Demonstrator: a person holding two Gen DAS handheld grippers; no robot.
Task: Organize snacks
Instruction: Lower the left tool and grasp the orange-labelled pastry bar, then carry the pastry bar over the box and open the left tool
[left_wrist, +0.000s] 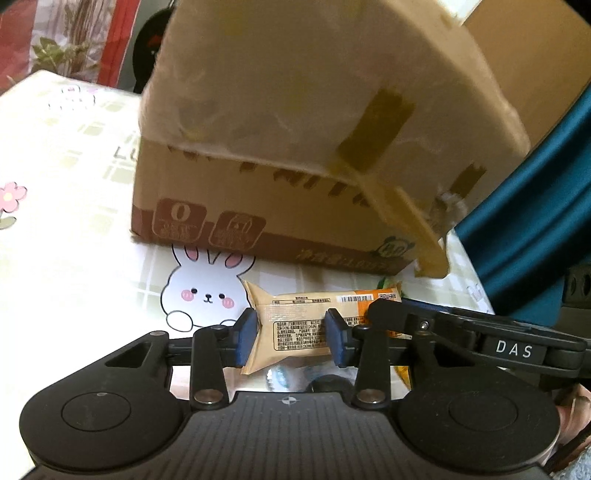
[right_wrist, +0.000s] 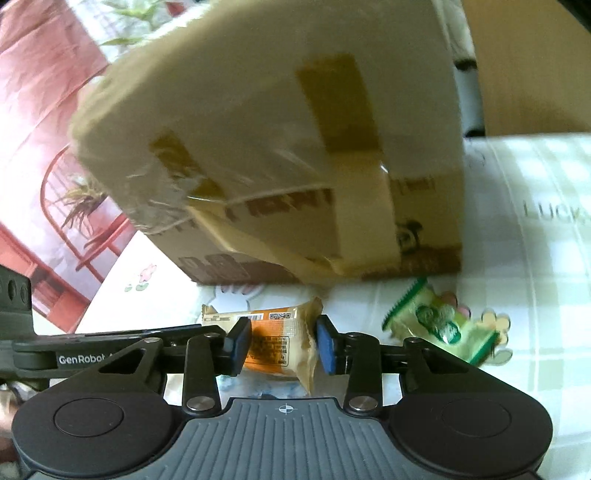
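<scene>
Two grippers meet on one orange packet — it sits low in the middle of both frames, on the tablecloth just in front of the box. The left gripper has its blue pads against the packet's pale end, one each side, pinching it. The right gripper straddles the other, orange end; its left pad touches the wrapper, while whether its right pad does, I cannot tell. In the left view the right gripper's black arm reaches in from the right edge, its tip on the packet. A green packet lies to the right in the right view, well apart from the fingers. The box fills the upper half of both frames, blurred, with brown tape across its flap. A cartoon rabbit shows on the cloth, left of the packet.
</scene>
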